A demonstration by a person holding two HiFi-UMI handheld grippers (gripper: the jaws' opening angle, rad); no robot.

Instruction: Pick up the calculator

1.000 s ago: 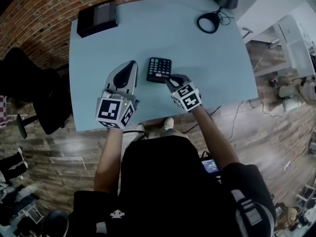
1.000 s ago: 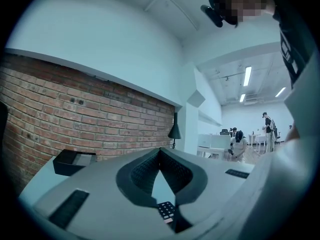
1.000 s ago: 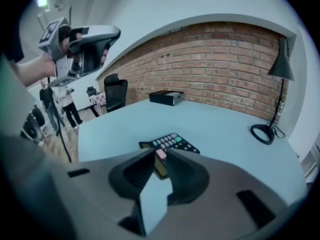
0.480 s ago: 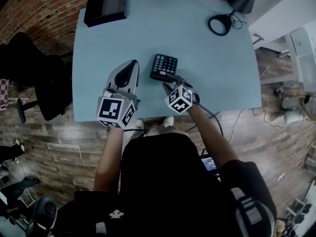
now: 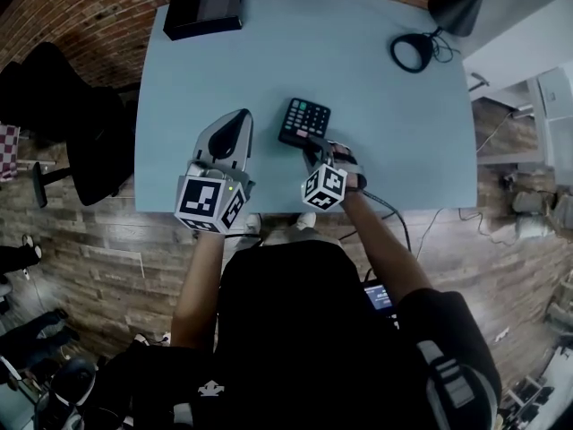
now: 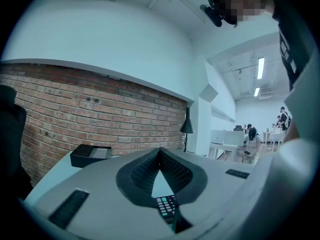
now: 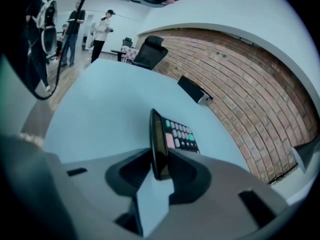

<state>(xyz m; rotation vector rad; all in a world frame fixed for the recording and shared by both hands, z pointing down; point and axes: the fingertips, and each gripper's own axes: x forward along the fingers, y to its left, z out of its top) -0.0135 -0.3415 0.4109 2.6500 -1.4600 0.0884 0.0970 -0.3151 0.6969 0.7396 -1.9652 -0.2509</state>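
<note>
A black calculator (image 5: 304, 120) with a pink key lies on the pale blue table (image 5: 394, 141), near its middle. My right gripper (image 5: 314, 148) is rolled onto its side, shut on the calculator's near, display end. In the right gripper view the calculator (image 7: 178, 134) sticks out edge-on between the two jaws of the right gripper (image 7: 160, 160). My left gripper (image 5: 238, 118) hovers left of the calculator, apart from it, jaws shut on nothing. In the left gripper view the left gripper (image 6: 160, 152) has its tips together, and the calculator (image 6: 165, 207) shows below them.
A black box (image 5: 206, 9) sits at the table's far left corner. A black lamp base (image 5: 412, 52) with its cord stands at the far right. A black office chair (image 5: 63, 124) is left of the table, by the brick wall. People stand far off (image 7: 102, 29).
My right gripper has rolled onto its side and closed in on the calculator's near end. The left gripper has stayed put. The head view has shifted, so the table sits lower in frame.
</note>
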